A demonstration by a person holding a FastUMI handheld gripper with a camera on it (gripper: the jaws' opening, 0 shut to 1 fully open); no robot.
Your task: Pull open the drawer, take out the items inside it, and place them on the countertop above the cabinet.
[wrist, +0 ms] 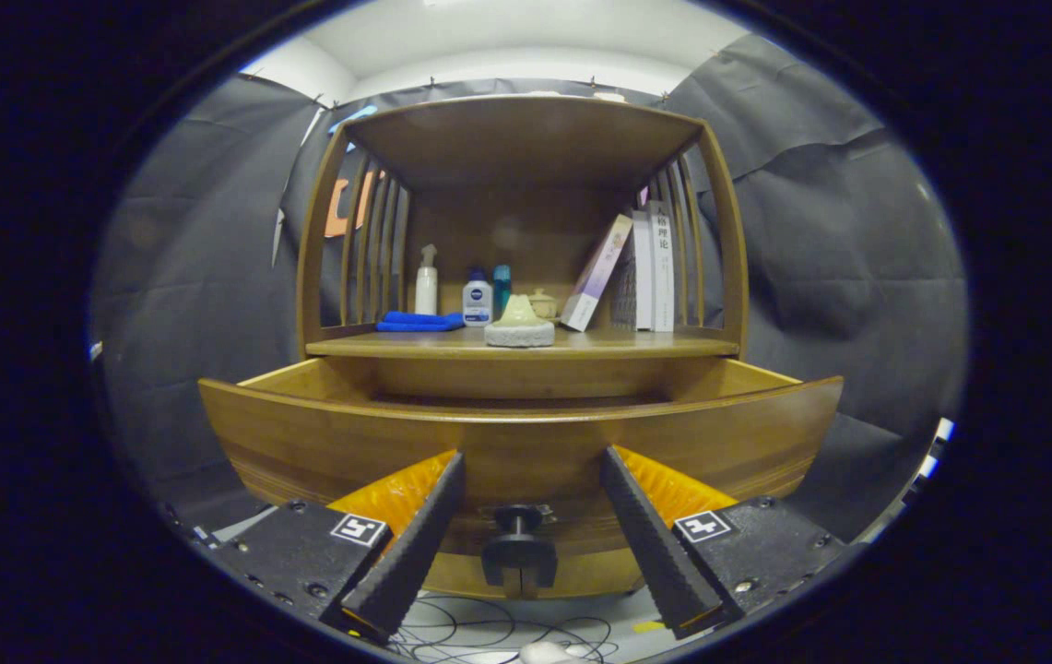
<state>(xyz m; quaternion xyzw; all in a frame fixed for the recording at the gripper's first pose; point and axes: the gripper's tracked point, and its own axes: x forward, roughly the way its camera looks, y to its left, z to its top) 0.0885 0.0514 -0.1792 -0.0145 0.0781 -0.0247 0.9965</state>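
A wooden cabinet holds a drawer (526, 433) that stands pulled out toward me, its curved front panel just beyond my fingertips. Its dark knob (518, 549) sits low between my two fingers, touched by neither. My gripper (532, 458) is open with nothing in it. The drawer's inside is hidden behind its front panel. On the countertop (636, 344) above the drawer rests a pale green domed item on a round grey base (519, 325), near the front edge.
Further back on the countertop stand a folded blue cloth (419, 321), a white pump bottle (427, 281), a small white bottle (477, 300), a teal bottle (502, 288), a small jar (542, 302) and several books (641, 272). Cables (498, 636) lie on the floor below.
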